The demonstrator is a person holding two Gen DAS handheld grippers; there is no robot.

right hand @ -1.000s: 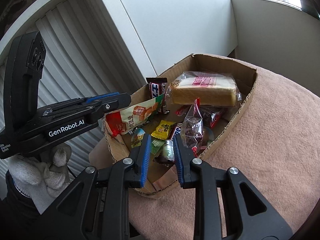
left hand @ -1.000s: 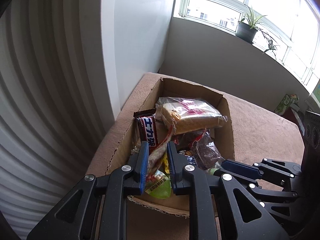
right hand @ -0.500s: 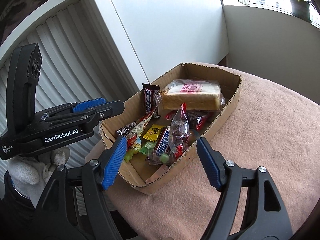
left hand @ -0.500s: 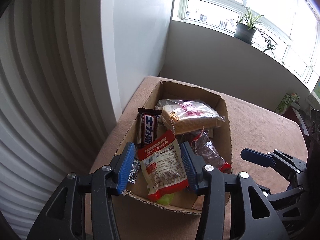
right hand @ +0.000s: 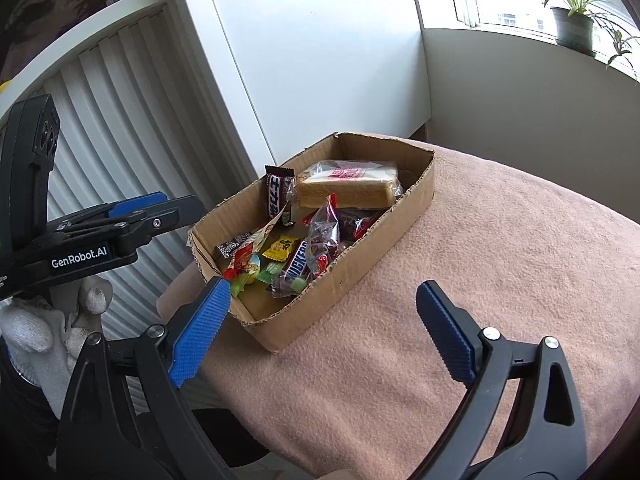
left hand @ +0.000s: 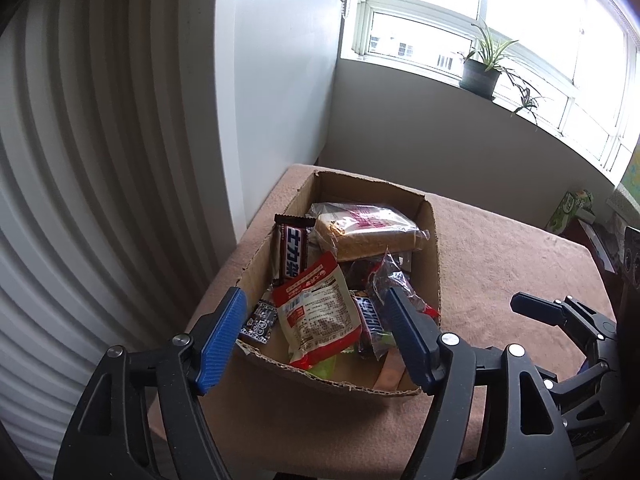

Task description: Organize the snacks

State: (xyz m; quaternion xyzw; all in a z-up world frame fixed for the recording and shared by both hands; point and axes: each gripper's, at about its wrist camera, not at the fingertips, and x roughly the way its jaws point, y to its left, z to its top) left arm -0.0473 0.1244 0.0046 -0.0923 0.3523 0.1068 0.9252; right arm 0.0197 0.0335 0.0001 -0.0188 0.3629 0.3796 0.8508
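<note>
Wrapped snacks (left hand: 316, 312) heaped in open cardboard box (left hand: 434, 240)

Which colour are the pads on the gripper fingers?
Blue, ribbed pads on black fingers; clearest in the right wrist view.

Bright daylight from blown-out window (left hand: 472, 20), sharp focus, fisheye-bent edges.

A lived-in room of a home, by a bright window.
Shown by a potted plant (left hand: 482, 68) on the sill of a wide multi-pane window (left hand: 460, 32), plain white walls, a ribbed white radiator (left hand: 80, 200) along the side, a soft pinkish-brown blanket (right hand: 500, 280) draped over the furniture, and an open cardboard box (right hand: 360, 264) of shop-bought snacks set on top.
</note>
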